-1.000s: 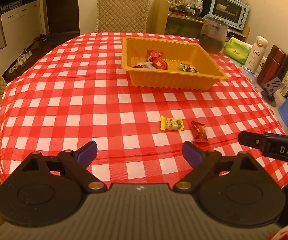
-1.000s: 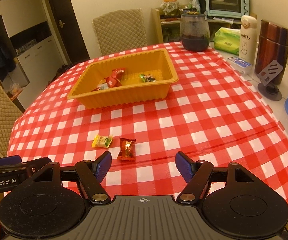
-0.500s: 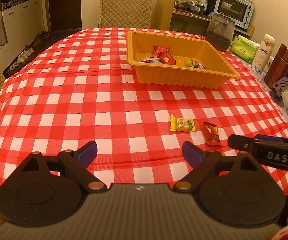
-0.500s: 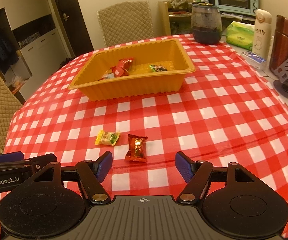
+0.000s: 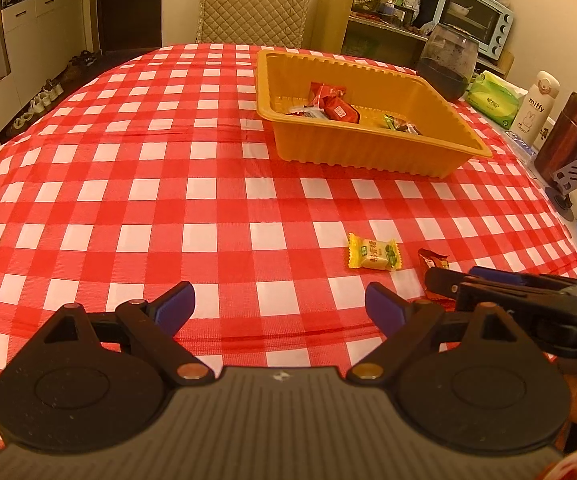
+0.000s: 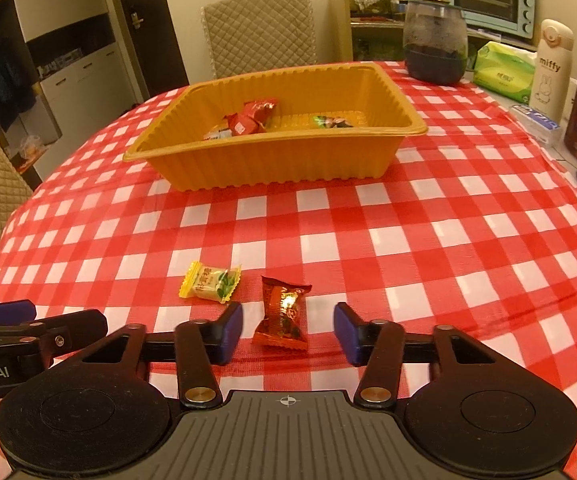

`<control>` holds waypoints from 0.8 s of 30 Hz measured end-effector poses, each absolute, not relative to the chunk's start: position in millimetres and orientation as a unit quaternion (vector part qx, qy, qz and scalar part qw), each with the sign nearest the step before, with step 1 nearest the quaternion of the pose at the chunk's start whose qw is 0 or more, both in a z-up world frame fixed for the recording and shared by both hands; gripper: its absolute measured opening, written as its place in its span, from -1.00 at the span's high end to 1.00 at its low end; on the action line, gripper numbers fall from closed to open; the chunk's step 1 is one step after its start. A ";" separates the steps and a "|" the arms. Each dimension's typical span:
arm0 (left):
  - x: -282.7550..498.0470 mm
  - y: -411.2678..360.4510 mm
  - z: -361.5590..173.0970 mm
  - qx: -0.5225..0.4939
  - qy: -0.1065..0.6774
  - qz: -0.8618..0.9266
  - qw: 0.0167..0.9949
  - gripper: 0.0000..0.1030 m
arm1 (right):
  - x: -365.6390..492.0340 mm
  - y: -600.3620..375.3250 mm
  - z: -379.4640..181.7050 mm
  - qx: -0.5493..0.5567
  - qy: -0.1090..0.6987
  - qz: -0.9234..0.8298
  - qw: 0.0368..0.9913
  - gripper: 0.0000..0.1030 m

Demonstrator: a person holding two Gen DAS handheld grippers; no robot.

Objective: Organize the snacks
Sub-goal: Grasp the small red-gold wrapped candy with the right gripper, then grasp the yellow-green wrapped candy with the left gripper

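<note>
Two sweets remain outside the tray [image 6: 272, 168]: the right gripper [image 6: 288, 330], jaws just narrowing but not yet touching, straddles the red sweet [image 6: 282, 314]; the left gripper [image 5: 280, 304] gapes empty.

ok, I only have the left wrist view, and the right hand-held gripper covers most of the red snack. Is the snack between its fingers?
Observer: Yes. In the right wrist view the red snack lies on the tablecloth between the fingers of the right hand-held gripper, whose jaws have just been closing.
Operator: Pads on it?
Observer: Not yet. There is a gap on each side.
Operator: How does it lie?
Observer: Lengthwise along the gripper's line, so the pads face its long sides.
Operator: Yellow one in the way?
Observer: No. The yellow snack lies beyond the left finger, clear of it.
</note>
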State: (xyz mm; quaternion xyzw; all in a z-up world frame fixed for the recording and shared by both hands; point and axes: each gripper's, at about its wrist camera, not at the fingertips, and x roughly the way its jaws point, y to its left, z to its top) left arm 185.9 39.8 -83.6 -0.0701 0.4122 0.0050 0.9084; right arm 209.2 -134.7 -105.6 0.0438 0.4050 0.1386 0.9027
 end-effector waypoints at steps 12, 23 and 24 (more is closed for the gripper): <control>193.3 36.4 -91.0 -0.071 0.417 -0.001 0.906 -0.76 | 217.2 -123.6 -114.6 0.019 0.402 0.140 0.905 0.61; 212.0 9.7 -95.0 -0.060 0.400 -0.039 0.914 -0.76 | 217.2 -172.0 -100.5 0.057 0.390 0.093 0.914 0.61; 214.4 5.9 -96.4 -0.057 0.396 -0.043 0.915 -0.75 | 217.2 -177.1 -100.5 0.062 0.391 0.089 0.914 0.61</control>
